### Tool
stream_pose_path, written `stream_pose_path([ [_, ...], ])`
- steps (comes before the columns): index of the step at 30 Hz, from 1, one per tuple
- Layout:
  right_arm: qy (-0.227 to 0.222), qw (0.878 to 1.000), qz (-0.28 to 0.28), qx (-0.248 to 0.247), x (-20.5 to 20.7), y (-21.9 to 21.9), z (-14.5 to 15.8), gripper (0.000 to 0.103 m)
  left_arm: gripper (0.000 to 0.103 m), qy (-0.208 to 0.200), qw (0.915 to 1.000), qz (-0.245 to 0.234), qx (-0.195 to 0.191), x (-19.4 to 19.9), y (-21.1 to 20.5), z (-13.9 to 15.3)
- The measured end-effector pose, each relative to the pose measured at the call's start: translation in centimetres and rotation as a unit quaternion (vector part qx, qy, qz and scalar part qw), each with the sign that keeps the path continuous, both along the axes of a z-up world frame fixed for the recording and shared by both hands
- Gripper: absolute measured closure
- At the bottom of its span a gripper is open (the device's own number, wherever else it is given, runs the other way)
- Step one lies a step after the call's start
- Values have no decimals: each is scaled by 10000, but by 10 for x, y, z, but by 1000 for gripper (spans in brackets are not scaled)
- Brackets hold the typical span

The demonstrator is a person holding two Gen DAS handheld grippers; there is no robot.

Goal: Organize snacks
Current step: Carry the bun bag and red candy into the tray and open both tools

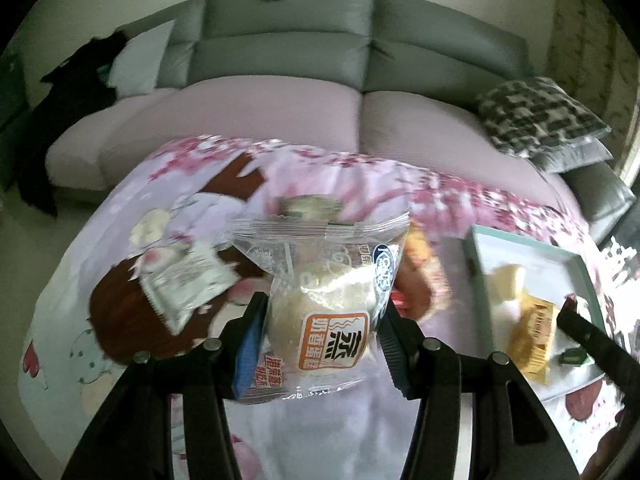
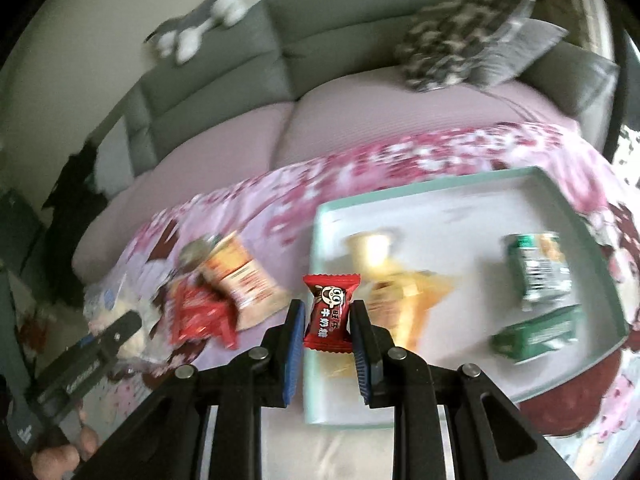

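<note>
My left gripper (image 1: 323, 324) is shut on a clear-wrapped pale steamed cake (image 1: 320, 304) with an orange label, held above the flowered cloth. My right gripper (image 2: 327, 322) is shut on a small red milk candy (image 2: 330, 312), hanging over the near left edge of the mint-rimmed white tray (image 2: 560, 178). In the tray lie a yellow pudding cup (image 2: 370, 250), a yellow packet (image 2: 404, 300) and two green packs (image 2: 538, 270) (image 2: 536, 334). Left of the tray rest a red packet (image 2: 200, 314) and an orange-white packet (image 2: 240, 280). The tray (image 1: 520, 242) also shows at the right of the left wrist view.
A white packet (image 1: 180, 280) lies on the cloth at the left. Behind the table stands a grey and pink sofa (image 1: 280, 60) with a checked cushion (image 1: 540, 116) and a plush toy (image 2: 200, 28). The left gripper (image 2: 116, 332) and a hand (image 2: 64, 456) show at the right view's lower left.
</note>
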State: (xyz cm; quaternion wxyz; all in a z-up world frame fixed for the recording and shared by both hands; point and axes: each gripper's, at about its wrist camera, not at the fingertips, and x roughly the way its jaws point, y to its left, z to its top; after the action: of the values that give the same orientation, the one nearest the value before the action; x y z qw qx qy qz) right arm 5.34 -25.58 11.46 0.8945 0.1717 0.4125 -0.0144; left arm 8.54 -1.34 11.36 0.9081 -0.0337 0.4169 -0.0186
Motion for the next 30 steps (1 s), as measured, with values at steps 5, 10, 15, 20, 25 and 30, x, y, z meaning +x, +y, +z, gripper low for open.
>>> stream_pose_path([
  [5,-115,9987,-482,88,-7,-45,4,78,48,-20,9989,-455,58,4,-40,4],
  [10,-124,9964,-806,214,-10,-80,0,78,48,-34,9961,-875,144,15,-80,7],
  [15,-164,9957,-871,281,-2,-100,-2,78,48,54,9911,-1322,152,30,-122,5],
  [20,-87,9962,-822,267,16,-105,-10,78,48,55,9841,-1755,256,48,-161,7],
  [25,-55,9963,-808,278,30,-112,-18,78,48,146,9752,-2197,211,67,-199,2],
  [30,-13,9949,-969,294,31,-125,-25,78,47,290,9715,-2337,272,79,-229,-8],
])
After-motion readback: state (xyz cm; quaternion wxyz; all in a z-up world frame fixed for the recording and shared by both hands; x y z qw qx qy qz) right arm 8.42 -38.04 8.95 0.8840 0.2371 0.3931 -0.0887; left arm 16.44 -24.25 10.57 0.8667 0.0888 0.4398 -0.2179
